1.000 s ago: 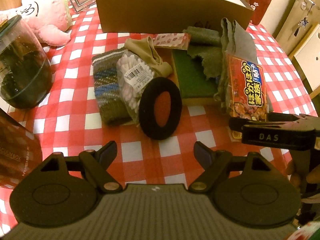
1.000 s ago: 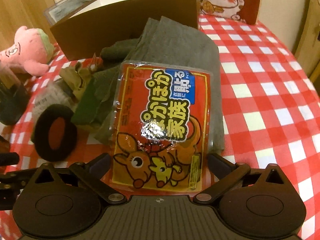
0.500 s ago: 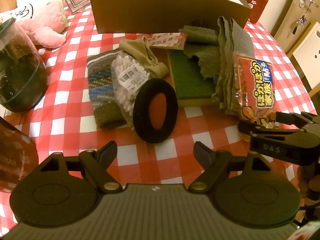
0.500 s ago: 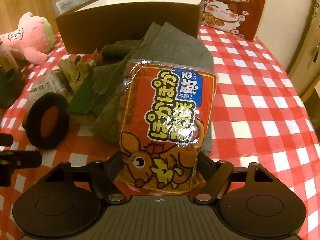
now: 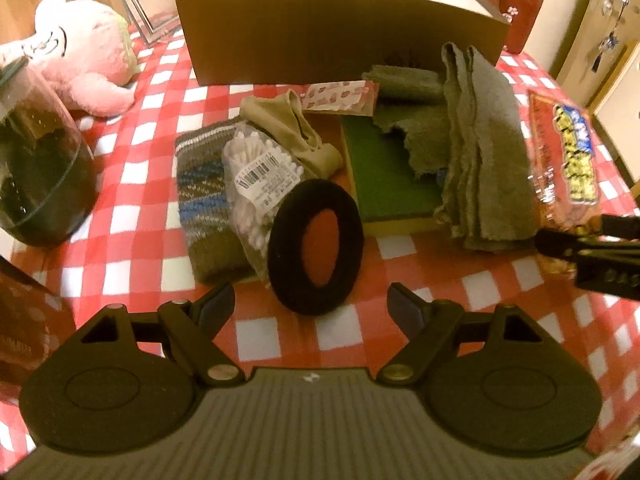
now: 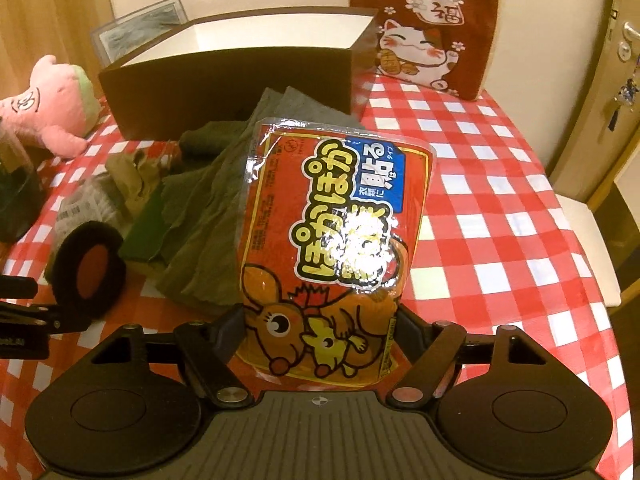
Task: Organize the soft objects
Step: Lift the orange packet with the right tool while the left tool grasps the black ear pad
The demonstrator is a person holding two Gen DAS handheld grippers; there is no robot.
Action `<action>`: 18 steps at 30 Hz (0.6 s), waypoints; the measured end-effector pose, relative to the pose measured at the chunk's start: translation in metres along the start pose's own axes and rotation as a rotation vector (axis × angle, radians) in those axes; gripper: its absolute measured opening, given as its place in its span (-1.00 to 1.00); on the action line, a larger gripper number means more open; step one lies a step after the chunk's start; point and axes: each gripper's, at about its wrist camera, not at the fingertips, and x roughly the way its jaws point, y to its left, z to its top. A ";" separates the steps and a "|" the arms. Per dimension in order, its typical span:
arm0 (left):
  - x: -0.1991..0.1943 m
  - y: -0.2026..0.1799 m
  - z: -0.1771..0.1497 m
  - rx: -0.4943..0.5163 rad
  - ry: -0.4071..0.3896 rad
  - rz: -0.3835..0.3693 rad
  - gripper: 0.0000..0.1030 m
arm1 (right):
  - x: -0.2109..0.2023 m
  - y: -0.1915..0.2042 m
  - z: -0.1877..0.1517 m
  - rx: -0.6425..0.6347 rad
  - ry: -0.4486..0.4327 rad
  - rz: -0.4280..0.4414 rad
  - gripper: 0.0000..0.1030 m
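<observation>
My right gripper [image 6: 318, 322] is shut on an orange heat-pack packet [image 6: 332, 236] and holds it lifted above the table; the packet also shows at the right edge of the left wrist view [image 5: 568, 160]. My left gripper [image 5: 310, 302] is open and empty, just in front of a black ear pad with a red centre [image 5: 316, 246]. Behind it lie a striped knit piece [image 5: 204, 200], a bag of cotton swabs [image 5: 256, 184], a beige cloth [image 5: 288, 128], a green sponge [image 5: 388, 176] and folded grey towels [image 5: 484, 148].
An open brown box [image 5: 340, 28] stands at the back of the checked table [image 5: 132, 216]. A pink plush [image 5: 80, 60] and a dark glass jar [image 5: 36, 168] are at the left. A red cat-print bag [image 6: 424, 24] stands at the back right.
My right gripper closed on the heat-pack packet and lifted it off the grey towels. My left gripper moved a little closer to the black ear pad and stayed open.
</observation>
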 end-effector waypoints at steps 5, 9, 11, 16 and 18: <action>0.006 -0.015 -0.001 0.094 -0.049 0.089 0.45 | 0.002 -0.006 0.003 0.009 0.013 0.012 0.49; 0.011 -0.028 -0.001 0.171 -0.072 0.134 0.40 | 0.004 -0.009 0.005 0.008 0.020 0.012 0.49; 0.015 -0.033 -0.001 0.192 -0.077 0.151 0.40 | 0.006 -0.011 0.005 0.008 0.023 0.012 0.49; 0.025 -0.038 0.001 0.210 -0.077 0.186 0.29 | 0.009 -0.016 0.006 0.004 0.030 0.012 0.49; 0.028 -0.040 0.000 0.232 -0.079 0.206 0.25 | 0.010 -0.018 0.007 0.002 0.034 0.014 0.49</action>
